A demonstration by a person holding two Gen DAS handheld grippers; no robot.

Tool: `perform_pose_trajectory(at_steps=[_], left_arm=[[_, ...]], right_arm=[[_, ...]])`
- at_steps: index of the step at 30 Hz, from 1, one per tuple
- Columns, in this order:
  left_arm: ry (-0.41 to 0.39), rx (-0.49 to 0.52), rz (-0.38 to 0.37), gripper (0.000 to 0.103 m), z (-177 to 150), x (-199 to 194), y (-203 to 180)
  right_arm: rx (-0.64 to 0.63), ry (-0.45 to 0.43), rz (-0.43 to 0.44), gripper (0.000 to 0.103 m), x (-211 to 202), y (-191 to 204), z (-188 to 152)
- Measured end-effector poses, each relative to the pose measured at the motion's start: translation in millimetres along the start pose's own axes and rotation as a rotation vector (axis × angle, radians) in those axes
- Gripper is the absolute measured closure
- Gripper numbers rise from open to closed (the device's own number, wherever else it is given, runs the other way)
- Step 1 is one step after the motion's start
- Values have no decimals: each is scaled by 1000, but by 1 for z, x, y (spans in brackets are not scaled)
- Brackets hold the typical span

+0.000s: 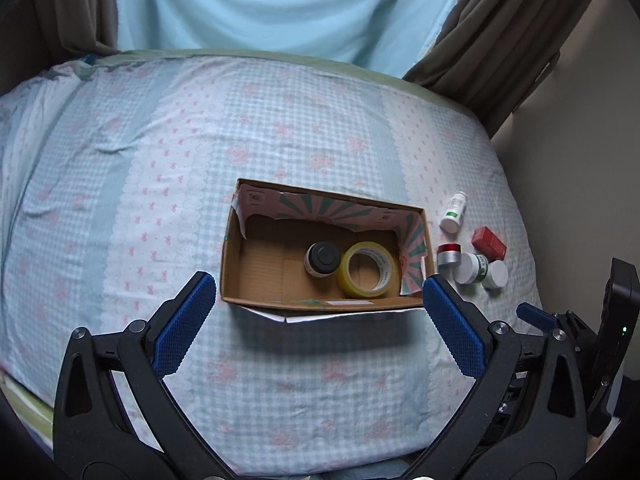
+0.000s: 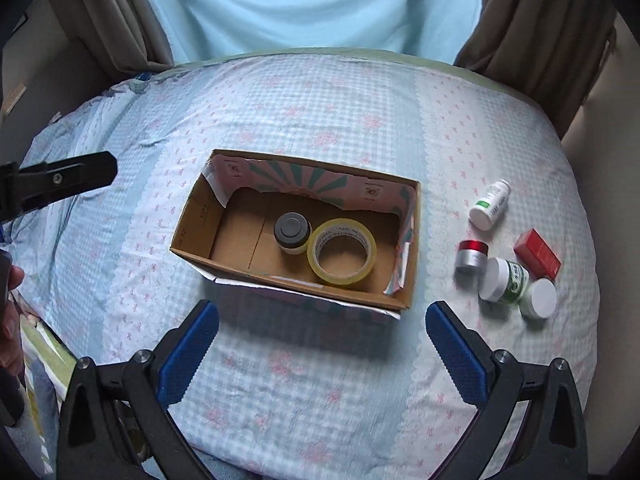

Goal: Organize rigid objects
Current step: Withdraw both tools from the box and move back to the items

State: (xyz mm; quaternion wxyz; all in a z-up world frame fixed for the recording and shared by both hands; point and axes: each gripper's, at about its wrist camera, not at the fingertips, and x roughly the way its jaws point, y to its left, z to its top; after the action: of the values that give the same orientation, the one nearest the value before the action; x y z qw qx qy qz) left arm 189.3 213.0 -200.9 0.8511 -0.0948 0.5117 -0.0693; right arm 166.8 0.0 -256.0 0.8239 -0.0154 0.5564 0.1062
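My cardboard box [image 2: 296, 236] sits mid-frame on the bed [image 2: 320, 120] and already holds a dark-lidded jar [image 2: 292, 233] touching a yellow tape roll [image 2: 342, 251], so I judge the sorting partly done. Right of the box, five things remain out: a white bottle [image 2: 490, 204], red box [image 2: 537, 254], red-topped tin [image 2: 473, 255], green-labelled jar [image 2: 505, 280] and white-lidded jar [image 2: 539, 298]. My left gripper [image 1: 320, 316] and right gripper [image 2: 322, 340] both gape wide, holding nothing, and nothing seems to block the way.
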Motion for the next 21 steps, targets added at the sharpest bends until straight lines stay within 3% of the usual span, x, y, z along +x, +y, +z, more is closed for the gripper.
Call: perform_pose_trajectory(at_steps=[8, 12, 16, 21], left_arm=[[-79, 87, -27, 0, -25, -18, -94], [-105, 80, -28, 0, -41, -11, -150], [-106, 53, -21, 0, -54, 6, -207], [-46, 56, -30, 0, -61, 45, -273]], right_arm=[[145, -44, -43, 0, -52, -83, -39], [178, -92, -121, 0, -68, -140, -53], [116, -103, -220, 0, -71, -195, -67], [34, -61, -191, 0, -57, -254, -70]])
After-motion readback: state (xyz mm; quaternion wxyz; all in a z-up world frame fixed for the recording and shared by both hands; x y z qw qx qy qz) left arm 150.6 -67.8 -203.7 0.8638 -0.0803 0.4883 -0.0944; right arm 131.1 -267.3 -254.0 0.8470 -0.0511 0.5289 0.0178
